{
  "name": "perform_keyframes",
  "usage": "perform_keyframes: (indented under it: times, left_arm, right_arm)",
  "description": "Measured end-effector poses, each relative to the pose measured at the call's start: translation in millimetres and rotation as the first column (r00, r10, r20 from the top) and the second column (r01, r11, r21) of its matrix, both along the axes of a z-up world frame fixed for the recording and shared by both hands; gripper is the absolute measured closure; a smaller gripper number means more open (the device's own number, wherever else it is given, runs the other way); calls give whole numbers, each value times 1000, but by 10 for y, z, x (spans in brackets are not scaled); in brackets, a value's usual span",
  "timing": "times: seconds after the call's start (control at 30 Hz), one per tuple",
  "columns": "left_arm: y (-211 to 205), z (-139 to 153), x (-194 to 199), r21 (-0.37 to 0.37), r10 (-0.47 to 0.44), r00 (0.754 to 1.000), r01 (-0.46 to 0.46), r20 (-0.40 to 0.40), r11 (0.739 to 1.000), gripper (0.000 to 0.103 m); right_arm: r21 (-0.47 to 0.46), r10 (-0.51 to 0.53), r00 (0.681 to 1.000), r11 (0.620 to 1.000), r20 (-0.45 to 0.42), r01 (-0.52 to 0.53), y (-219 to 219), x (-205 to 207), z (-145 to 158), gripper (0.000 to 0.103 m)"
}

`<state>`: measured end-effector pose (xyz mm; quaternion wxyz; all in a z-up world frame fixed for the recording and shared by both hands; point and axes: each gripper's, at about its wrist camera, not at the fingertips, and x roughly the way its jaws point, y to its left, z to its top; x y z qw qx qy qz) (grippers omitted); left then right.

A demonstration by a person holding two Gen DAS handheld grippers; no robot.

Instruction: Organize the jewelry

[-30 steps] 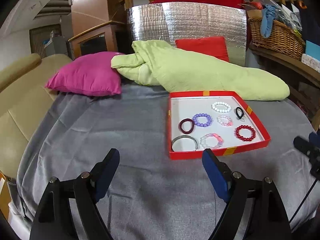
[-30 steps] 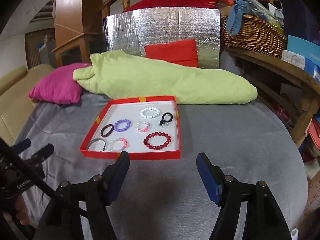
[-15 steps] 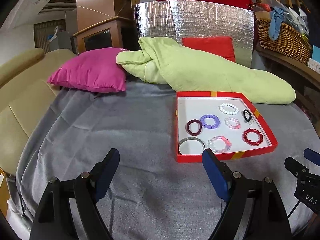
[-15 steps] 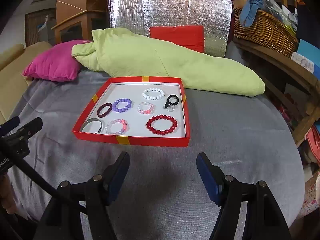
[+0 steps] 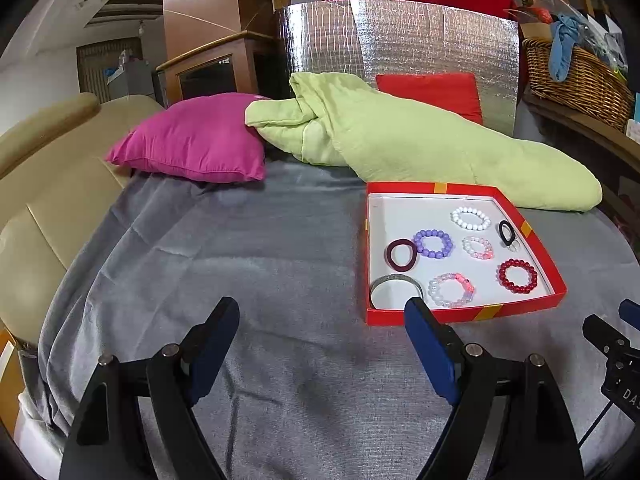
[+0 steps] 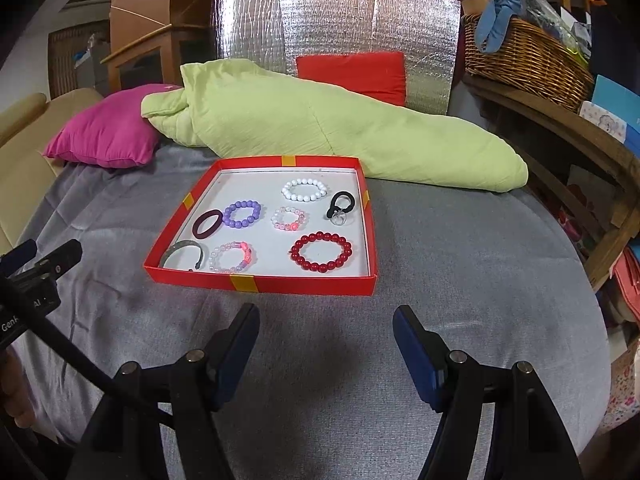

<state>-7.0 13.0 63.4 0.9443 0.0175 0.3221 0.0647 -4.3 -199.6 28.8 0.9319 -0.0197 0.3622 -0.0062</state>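
Right now both of my grippers hover over the grey cloth-covered bed [image 6: 460, 248], and neither holds anything. On my left gripper [image 5: 322, 320] the blue-padded fingers [image 5: 430, 344] are spread wide with only cloth between them; on my right gripper [image 6: 326, 326] the fingers [image 6: 416, 348] are likewise spread and empty.

From my right wrist view, the shallow red cardboard tray with a white floor [image 6: 304, 282] lies at 12 o'clock, just beyond my fingertips. From my left wrist view the same tray [image 5: 440, 316] sits at about 1 o'clock, its near rim just beside my right-hand finger.

Inside the tray, seen from the right wrist, the pieces lie apart from one another. The dark red beaded bracelet [image 6: 321, 251] is nearest, toward 1 o'clock. The clear and pink beaded bracelet [image 6: 232, 257] lies at 11 o'clock, with the grey metal bangle [image 6: 185, 254] in the near left corner. Farther back are the maroon hair band [image 6: 208, 223], touching the purple beaded bracelet [image 6: 242, 213], then the small pink and white beaded bracelet [image 6: 289, 218], the white beaded bracelet [image 6: 304, 189] and the black loop with a clear ring [image 6: 340, 205].

Beyond the tray lie a pale green folded quilt [image 6: 320, 128] and a magenta cushion [image 6: 104, 132].
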Motion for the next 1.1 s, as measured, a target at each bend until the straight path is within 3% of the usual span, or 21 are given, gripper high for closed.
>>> perform_keyframes:
  times: [1.1]
  left_arm:
    - [-50,4,-2,7,-11,1000,11,3,1000,18]
  right_arm:
    - [1,2,1000,1000,4,-2,-5,5,-10,30]
